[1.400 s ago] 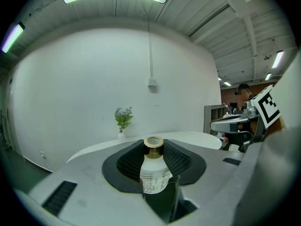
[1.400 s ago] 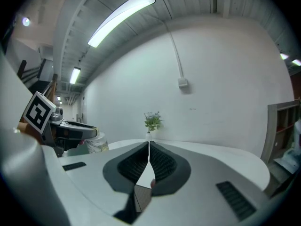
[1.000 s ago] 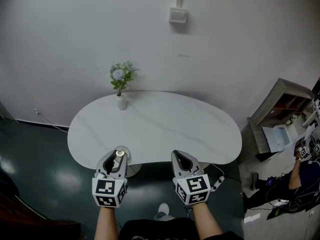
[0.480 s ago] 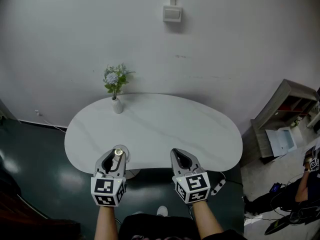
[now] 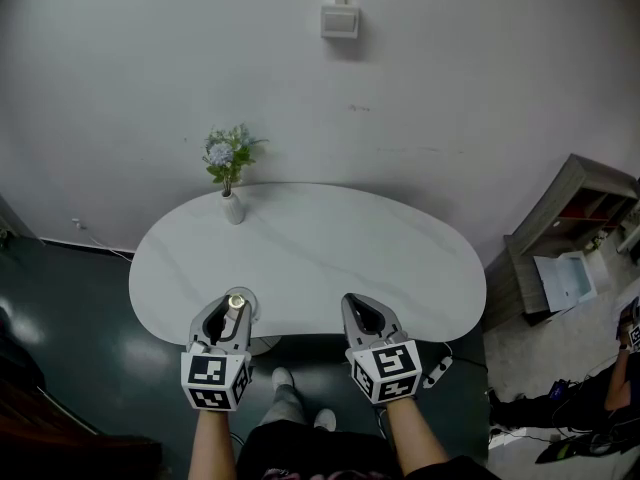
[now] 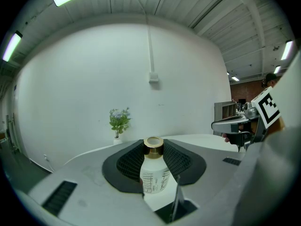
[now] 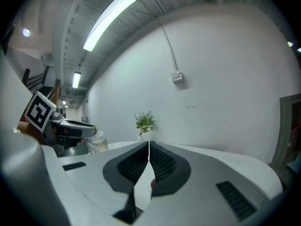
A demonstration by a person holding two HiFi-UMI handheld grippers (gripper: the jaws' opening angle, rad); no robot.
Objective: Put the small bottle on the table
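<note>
- small bottle [image 6: 154, 175]: it stands upright between the jaws of the left gripper [image 6: 154, 149]. The ribbed pads press its pale body from both sides, and the gold cap rises just above them.
- The right gripper [image 7: 149, 145] has its jaws closed on each other with nothing between them. It looks to play no part in this step.
- In the head view the bottle shows just left of the lower centre of the frame, over the near rim of the table [image 5: 330, 248]. The two grippers are side by side there, apart from each other.
- No view shows whether the bottle's base touches the tabletop.
- My judgement: the carry is nearly done, and what is left is to set the bottle down and open the jaws.
- The only other thing on the table is a vase of flowers [image 5: 229, 168], well apart in the upper left at its far edge.
</note>
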